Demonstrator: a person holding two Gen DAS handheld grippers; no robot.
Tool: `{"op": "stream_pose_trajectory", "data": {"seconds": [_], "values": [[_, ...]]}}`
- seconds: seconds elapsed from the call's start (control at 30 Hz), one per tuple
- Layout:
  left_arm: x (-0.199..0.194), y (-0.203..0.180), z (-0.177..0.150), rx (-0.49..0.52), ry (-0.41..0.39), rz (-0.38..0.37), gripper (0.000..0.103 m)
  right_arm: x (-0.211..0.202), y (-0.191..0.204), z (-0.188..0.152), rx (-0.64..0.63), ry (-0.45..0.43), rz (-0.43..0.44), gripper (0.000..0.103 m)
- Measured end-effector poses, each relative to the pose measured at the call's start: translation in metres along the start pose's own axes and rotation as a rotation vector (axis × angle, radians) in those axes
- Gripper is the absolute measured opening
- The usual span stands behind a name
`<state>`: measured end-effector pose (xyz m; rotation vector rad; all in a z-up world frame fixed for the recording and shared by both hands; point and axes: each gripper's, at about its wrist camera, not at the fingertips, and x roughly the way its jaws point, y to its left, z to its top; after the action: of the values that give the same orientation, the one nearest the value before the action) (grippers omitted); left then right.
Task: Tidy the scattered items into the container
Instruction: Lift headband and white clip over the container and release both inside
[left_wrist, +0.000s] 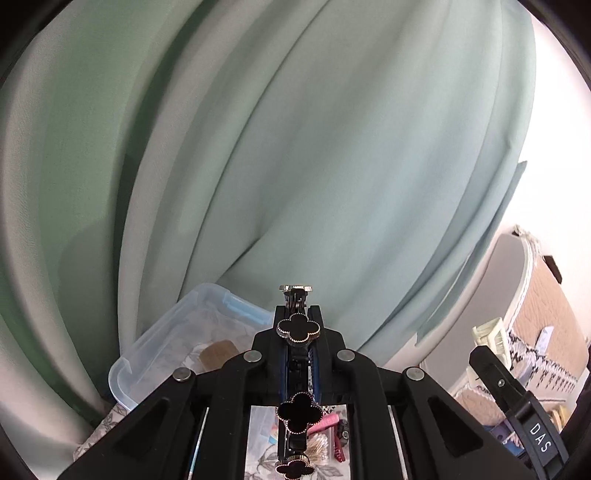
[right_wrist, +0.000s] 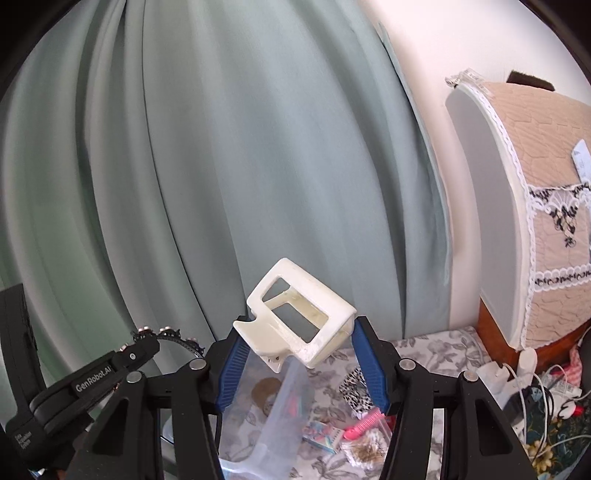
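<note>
both loads look ready to drop, so i would bring each over the clear plastic storage box with the pale blue rim (left_wrist: 155, 354) before letting go, the cream plastic claw hair clip (right_wrist: 295, 314) first, since the box mouth lies just below it at 6 o'clock. the right gripper (right_wrist: 299, 354) is raised and tilted up toward the green curtain (right_wrist: 221, 147), its blue-padded jaws clenched on the clip's base. the left gripper (left_wrist: 299, 332) is lifted too, jaws clamped tight on a black hair clip with gold-edged clover charms (left_wrist: 298, 326), the box at 9 o'clock; more small items lie on the floral tablecloth (right_wrist: 424, 350).
</note>
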<state>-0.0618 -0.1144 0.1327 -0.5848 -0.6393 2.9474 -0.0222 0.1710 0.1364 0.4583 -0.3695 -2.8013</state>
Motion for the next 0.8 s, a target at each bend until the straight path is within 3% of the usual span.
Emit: {"op": "stream_pose_trajectory", "data": {"seconds": [0.27, 0.57, 0.8], "values": [[-0.008, 0.039, 0.018, -0.113, -0.084, 0.087, 0.01, 0.021, 0.045, 0.021, -0.035, -0.036, 0.062, 0.059], [0.007, 0.071, -0.014, -0.149, -0.018, 0.09, 0.01, 0.059, 0.057, -0.042, -0.059, 0.139, 0.114, 0.059], [0.022, 0.086, -0.023, -0.157, 0.0, 0.104, 0.01, 0.081, 0.06, -0.063, -0.084, 0.213, 0.132, 0.059]]}}
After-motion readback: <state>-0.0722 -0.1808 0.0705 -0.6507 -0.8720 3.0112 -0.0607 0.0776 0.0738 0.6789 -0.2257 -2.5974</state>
